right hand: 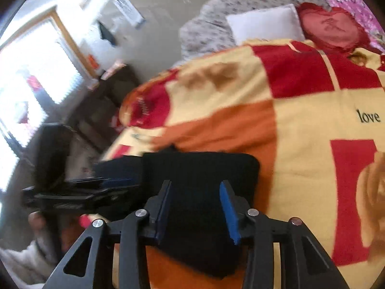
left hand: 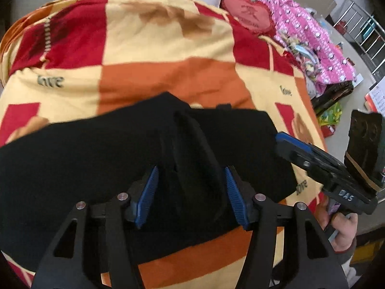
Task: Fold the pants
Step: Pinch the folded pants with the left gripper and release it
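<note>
Black knit-looking cloth: the pants (left hand: 101, 159) lie across the near part of a bed, on a checked quilt (left hand: 168, 82) in red, orange and cream. From the right wrist they read as a compact, squared-off bundle, so the fold looks well along; a raised ridge runs up the middle in the left view.

Left gripper (left hand: 191, 197): jaws apart, hovering over that ridge, nothing between the pads. Right gripper (right hand: 196, 213): jaws apart, above the bundle's near end, gripping nothing.

Handling, as a judgement: soft, limp, light, no stiffness to hold shape; layers likely slide on each other. Best purchase is a pinch through all layers at an edge or corner, one gripper per corner. Both frames blurred; seams and waistband not discernible.
</note>
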### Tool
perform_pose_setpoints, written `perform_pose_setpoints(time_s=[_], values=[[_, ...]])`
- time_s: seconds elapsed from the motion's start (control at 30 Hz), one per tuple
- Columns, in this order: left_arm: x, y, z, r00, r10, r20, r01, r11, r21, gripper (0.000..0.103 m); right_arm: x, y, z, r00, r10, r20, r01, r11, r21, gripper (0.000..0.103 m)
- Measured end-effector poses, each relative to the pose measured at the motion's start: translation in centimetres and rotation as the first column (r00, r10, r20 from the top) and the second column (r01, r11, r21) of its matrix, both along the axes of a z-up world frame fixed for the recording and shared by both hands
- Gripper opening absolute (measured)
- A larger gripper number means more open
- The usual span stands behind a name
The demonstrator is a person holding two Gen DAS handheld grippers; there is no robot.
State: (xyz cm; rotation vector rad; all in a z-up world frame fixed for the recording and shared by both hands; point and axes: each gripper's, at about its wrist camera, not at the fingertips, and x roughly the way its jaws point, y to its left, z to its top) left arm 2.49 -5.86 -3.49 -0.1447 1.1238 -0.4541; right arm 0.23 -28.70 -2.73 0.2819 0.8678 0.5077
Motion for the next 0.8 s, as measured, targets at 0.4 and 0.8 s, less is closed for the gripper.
perform_pose_setpoints(time_s=[0.4, 0.8], values=[[-0.2, 0.0, 2.3, 0.993, 0.026, 0.114, -0.03, 0.999, 0.03, 0.014, -1.3, 1.2, 1.8, 0.998, 0.015, 0.053, -0.015, 1.0, -0.001, 0.037], [-1.2, 1.7, 0.3, 0.987, 0.106, 0.122, -0.116, 0.99, 0.077, 0.015, 1.0, 5.1, -0.1, 0.997, 0.077, 0.013, -0.076, 0.992, -0.1, 0.037]])
